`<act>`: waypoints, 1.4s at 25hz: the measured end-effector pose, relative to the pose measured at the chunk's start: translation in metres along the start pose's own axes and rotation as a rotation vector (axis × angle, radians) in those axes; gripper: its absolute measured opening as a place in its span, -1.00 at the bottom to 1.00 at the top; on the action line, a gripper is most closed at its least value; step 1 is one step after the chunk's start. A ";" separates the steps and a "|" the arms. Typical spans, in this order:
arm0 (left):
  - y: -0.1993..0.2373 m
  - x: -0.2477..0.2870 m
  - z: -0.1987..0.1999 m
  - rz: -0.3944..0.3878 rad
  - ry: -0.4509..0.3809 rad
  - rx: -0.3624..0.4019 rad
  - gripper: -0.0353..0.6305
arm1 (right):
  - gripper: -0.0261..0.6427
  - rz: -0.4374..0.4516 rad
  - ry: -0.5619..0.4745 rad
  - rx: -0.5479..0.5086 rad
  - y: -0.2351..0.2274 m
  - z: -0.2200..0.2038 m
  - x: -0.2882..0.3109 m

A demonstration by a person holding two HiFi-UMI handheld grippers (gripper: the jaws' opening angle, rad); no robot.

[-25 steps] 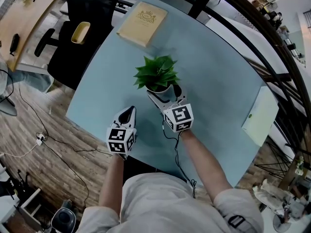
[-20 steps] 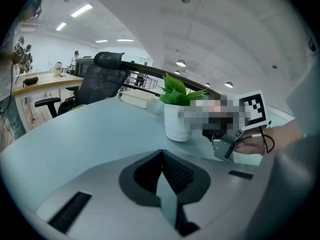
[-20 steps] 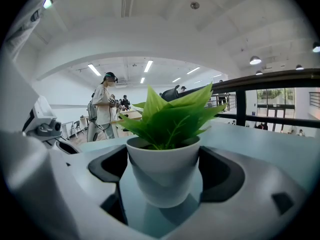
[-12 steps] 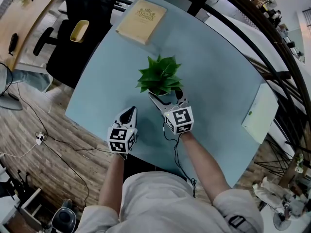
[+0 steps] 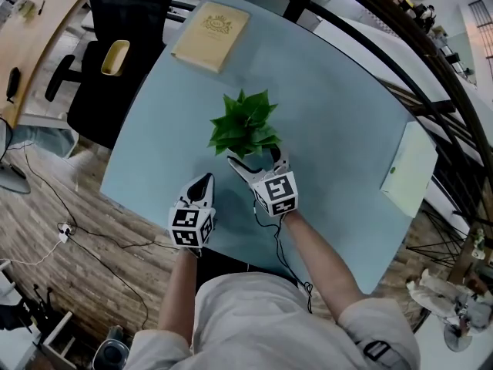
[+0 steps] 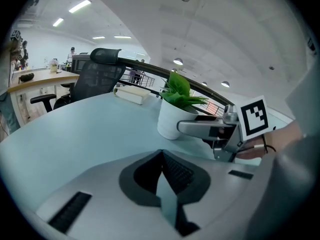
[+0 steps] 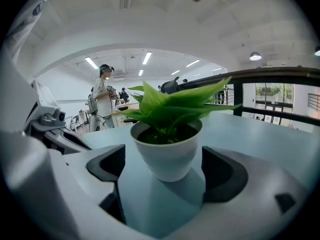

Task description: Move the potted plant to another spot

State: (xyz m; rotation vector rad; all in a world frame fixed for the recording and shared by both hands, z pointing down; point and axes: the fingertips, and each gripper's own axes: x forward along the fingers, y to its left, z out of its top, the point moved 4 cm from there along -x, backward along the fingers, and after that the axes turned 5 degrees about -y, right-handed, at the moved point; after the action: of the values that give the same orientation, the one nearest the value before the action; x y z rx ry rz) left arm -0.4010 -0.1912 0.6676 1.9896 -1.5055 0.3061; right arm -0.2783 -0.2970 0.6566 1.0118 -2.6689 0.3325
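Note:
The potted plant (image 5: pixel 243 122), green leaves in a white pot (image 7: pixel 167 154), stands on the pale blue table (image 5: pixel 339 122) near its middle. My right gripper (image 5: pixel 253 156) reaches round the pot from the near side. Its jaws are opening, one on each side of the pot, and a gap shows between each pad (image 7: pixel 107 166) and the pot wall. The left gripper (image 5: pixel 202 185) rests shut and empty by the table's near edge, left of the plant. In the left gripper view the pot (image 6: pixel 172 121) and the right gripper (image 6: pixel 200 129) show ahead to the right.
A tan book (image 5: pixel 210 25) lies at the table's far end. A white and green pad (image 5: pixel 408 168) sits at the right edge. A black office chair (image 5: pixel 115 60) stands at the far left, a dark railing (image 5: pixel 400 75) at the far right. A person (image 7: pixel 105 96) stands far off.
The right gripper's jaws stand slightly wider round the pot than before. The left gripper has stayed put.

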 end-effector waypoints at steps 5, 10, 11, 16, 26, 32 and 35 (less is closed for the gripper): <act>0.013 0.029 0.007 -0.036 0.036 0.010 -0.86 | 0.50 -0.015 0.069 0.013 -0.008 -0.023 0.005; -0.005 0.046 0.009 -0.107 0.076 0.063 -0.86 | 0.18 -0.093 0.126 0.022 -0.027 -0.038 -0.032; -0.010 0.050 0.009 -0.125 0.082 0.071 -0.86 | 0.05 -0.119 0.123 0.029 -0.032 -0.039 -0.040; -0.039 0.070 0.010 -0.221 0.114 0.126 -0.86 | -0.76 -0.271 0.120 0.043 -0.046 -0.046 -0.080; -0.099 0.092 0.008 -0.435 0.187 0.249 -0.86 | -0.91 -0.467 0.071 0.052 -0.044 -0.041 -0.146; -0.127 0.090 0.011 -0.488 0.185 0.298 -0.86 | -0.91 -0.627 0.018 0.147 -0.054 -0.044 -0.188; -0.142 0.080 0.015 -0.489 0.164 0.282 -0.86 | -0.92 -0.656 0.042 0.146 -0.051 -0.045 -0.205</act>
State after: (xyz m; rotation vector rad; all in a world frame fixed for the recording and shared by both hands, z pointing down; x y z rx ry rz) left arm -0.2453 -0.2407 0.6504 2.4081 -0.8725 0.4765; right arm -0.0887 -0.1956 0.6385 1.8111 -2.1327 0.3966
